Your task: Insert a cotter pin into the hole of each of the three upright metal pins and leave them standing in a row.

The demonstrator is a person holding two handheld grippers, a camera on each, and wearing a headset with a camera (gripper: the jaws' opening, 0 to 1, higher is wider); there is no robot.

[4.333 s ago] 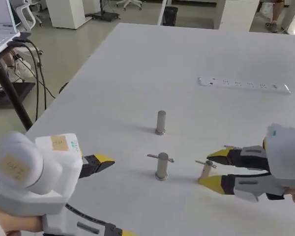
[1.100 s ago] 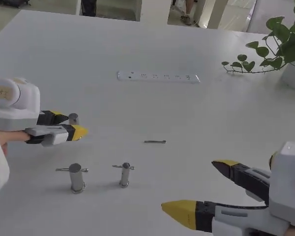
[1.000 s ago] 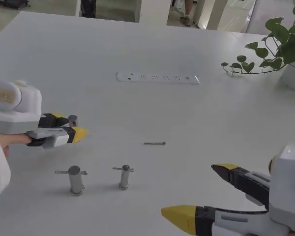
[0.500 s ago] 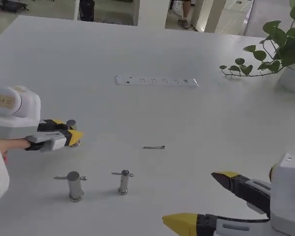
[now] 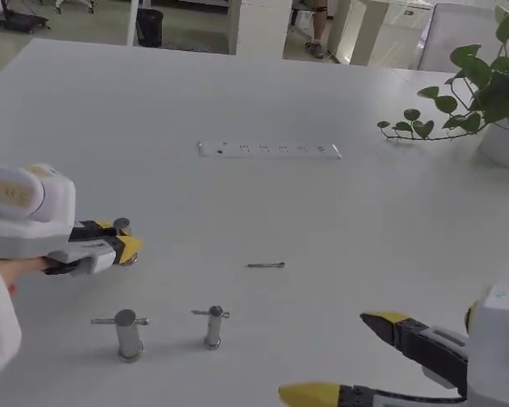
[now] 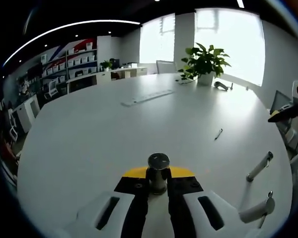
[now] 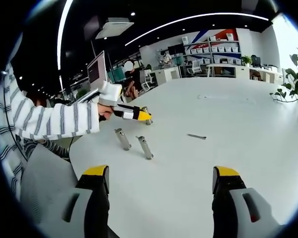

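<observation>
The loose cotter pin (image 5: pixel 265 265) lies flat on the white table (image 5: pixel 382 212), about midway between the 2 grippers, and its long axis runs left to right in the head view. From the right gripper (image 7: pixel 160 174) it lies ahead and a little to the right of the centre line of the jaws, well apart from them. These jaws stand wide apart with nothing between them. The left gripper (image 5: pixel 124 246) is at the left side, and its jaws are clenched on the bare upright metal pin (image 6: pixel 159 170), low on the shaft, so the round head stands above the yellow tips. I cannot make out its cross hole. Since the left hand is busy, I judge the free right gripper should fetch the cotter pin, turned so the jaws close across the thin wire and not along it. Nearer to the person, a thicker pin (image 5: pixel 129 332) and a thinner pin (image 5: pixel 213 326) stand upright side by side, each with a cotter pin already through its top. The loose one looks thin, grey and straight, probably hard to pinch off a flat table.
</observation>
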